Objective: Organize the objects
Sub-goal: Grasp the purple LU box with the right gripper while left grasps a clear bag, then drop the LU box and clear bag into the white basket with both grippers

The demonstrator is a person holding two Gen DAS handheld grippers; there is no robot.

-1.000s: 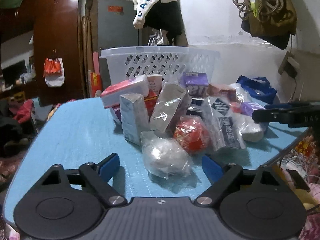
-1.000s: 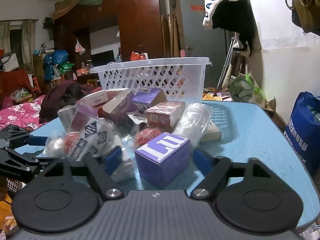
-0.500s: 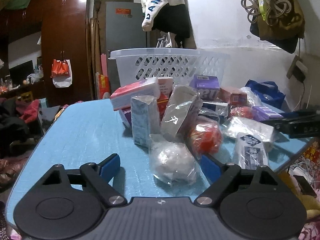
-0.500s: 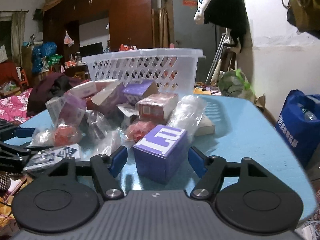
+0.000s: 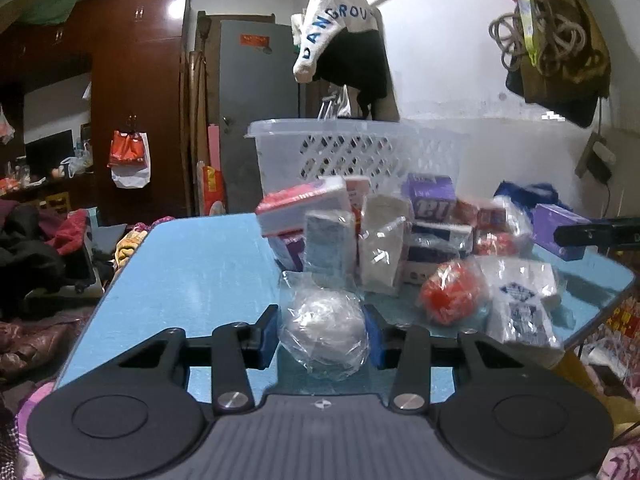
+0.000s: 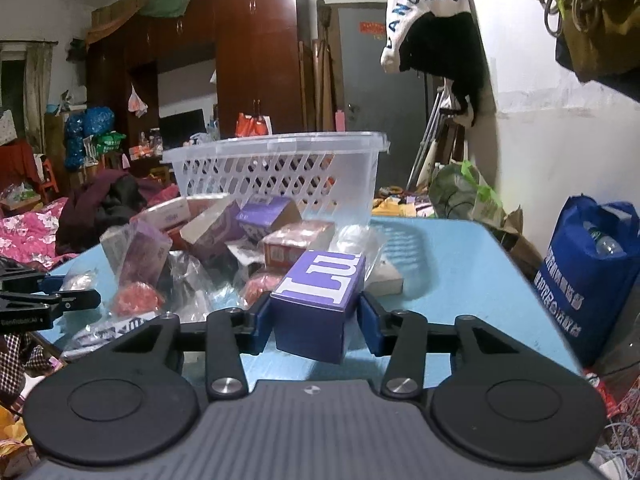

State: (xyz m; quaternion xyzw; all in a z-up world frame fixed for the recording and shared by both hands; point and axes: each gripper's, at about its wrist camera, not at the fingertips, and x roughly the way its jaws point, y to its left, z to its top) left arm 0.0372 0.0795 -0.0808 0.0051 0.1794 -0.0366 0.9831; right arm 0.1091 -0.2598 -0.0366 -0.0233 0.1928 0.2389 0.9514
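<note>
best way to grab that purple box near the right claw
Grip the purple box across its two long side faces, coming in level from its near short end. It lies flat on the table with that end toward the right claw, whose fingers already flank those flat, parallel sides. The left side abuts wrapped clutter, so stay low and straight.

Right gripper (image 6: 314, 322) closed on a purple box (image 6: 320, 300) with white lettering on top, blue fingers (image 6: 262, 320) pressing both side faces. The box looks slightly raised off the blue desk (image 6: 448, 272), front end tilted; can't tell for sure. Behind it a heap of small boxes and plastic-wrapped packets (image 6: 208, 248), including a red box (image 6: 294, 242) and red wrapped items (image 6: 136, 298). White slotted basket (image 6: 280, 172) stands on the desk at the back, beyond the heap. Left gripper (image 6: 40, 300) shows at the left edge, near the heap. Blue bag (image 6: 592, 276) sits to the right, off the desk.
</note>
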